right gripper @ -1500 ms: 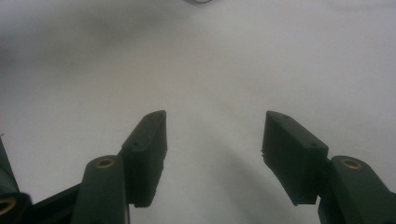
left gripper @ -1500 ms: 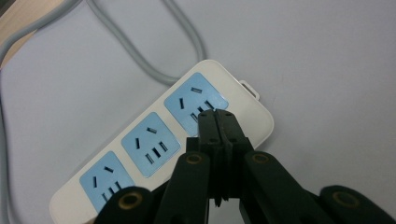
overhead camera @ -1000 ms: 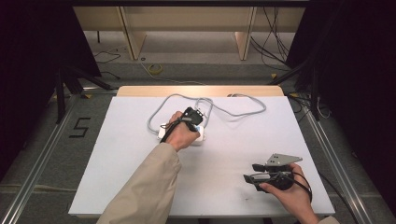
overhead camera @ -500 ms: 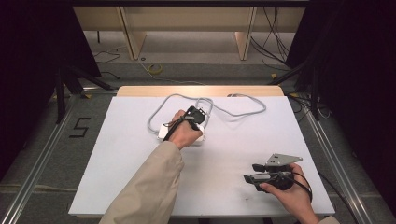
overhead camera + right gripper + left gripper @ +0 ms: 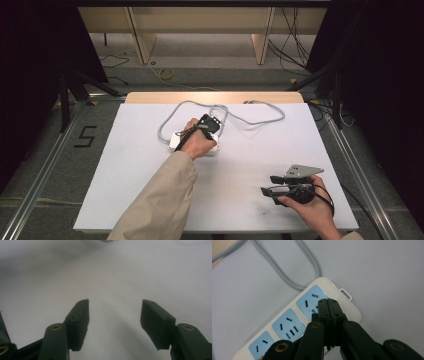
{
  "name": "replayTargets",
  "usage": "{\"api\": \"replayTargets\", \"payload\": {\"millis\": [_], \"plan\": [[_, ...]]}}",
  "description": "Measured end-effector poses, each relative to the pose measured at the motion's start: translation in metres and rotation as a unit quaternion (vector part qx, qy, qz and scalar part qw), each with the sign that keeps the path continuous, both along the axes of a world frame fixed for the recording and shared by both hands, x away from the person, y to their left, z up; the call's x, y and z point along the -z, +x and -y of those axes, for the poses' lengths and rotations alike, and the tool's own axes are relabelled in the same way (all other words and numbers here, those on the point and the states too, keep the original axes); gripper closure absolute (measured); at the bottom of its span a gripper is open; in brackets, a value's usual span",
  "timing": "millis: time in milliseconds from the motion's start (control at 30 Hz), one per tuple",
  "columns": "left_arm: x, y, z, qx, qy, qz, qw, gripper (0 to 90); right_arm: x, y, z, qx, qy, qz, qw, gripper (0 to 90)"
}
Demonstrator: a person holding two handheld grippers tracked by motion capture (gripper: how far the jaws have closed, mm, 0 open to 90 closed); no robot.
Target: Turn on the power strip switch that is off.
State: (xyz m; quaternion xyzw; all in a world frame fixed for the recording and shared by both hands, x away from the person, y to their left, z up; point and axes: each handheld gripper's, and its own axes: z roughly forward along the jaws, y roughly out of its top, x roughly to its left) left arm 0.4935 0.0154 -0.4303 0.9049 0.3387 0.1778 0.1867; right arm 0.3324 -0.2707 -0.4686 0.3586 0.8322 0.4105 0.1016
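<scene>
Nothing has shifted since the earlier frames: both hands sit where they were. The left gripper [image 5: 210, 123] rests with its jaws pressed fully together, gripping nothing, their tips down on the white plastic power strip with pale blue socket faces [image 5: 287, 325] (right over the end socket, in the left gripper view). The strip lies near the middle of the table, toward its far edge, and its grey round cable [image 5: 250, 120] loops loosely beyond it. The right gripper [image 5: 272, 185] hovers near the front right corner, well apart from the strip, jaws spread wide and empty.

The white matte table top [image 5: 125, 165] has a pale wood edge at the back. Around it are grey carpet, a black "5" floor mark [image 5: 86, 136], dark curtains and wooden furniture legs.
</scene>
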Motion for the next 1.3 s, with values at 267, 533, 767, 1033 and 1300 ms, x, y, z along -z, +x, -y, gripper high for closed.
{"api": "replayTargets", "payload": {"millis": [267,533,767,1033,1300], "plan": [[0.0015,0.0005,0.0007,-0.002,0.004,-0.005,1.0000,89.8,0.0002,0.0001,0.0000,-0.001,-0.001,0.001,1.0000,41.0],[0.0025,0.0004,0.0013,-0.003,0.004,-0.007,1.0000,89.8,0.0002,0.0000,0.0000,0.000,0.000,0.000,1.0000,41.0],[0.0032,0.0011,0.0006,-0.005,0.007,-0.012,0.9999,89.8,0.0004,0.0000,-0.0006,-0.001,-0.002,-0.001,1.0000,41.1],[0.0044,0.0008,0.0036,-0.003,0.014,-0.016,0.9998,89.8,0.0004,0.0000,-0.0006,-0.001,-0.001,0.000,1.0000,41.2],[0.0036,0.0009,0.0025,-0.002,0.015,-0.023,0.9996,89.7,0.0005,0.0002,-0.0007,-0.001,-0.002,0.000,1.0000,41.2]]}}
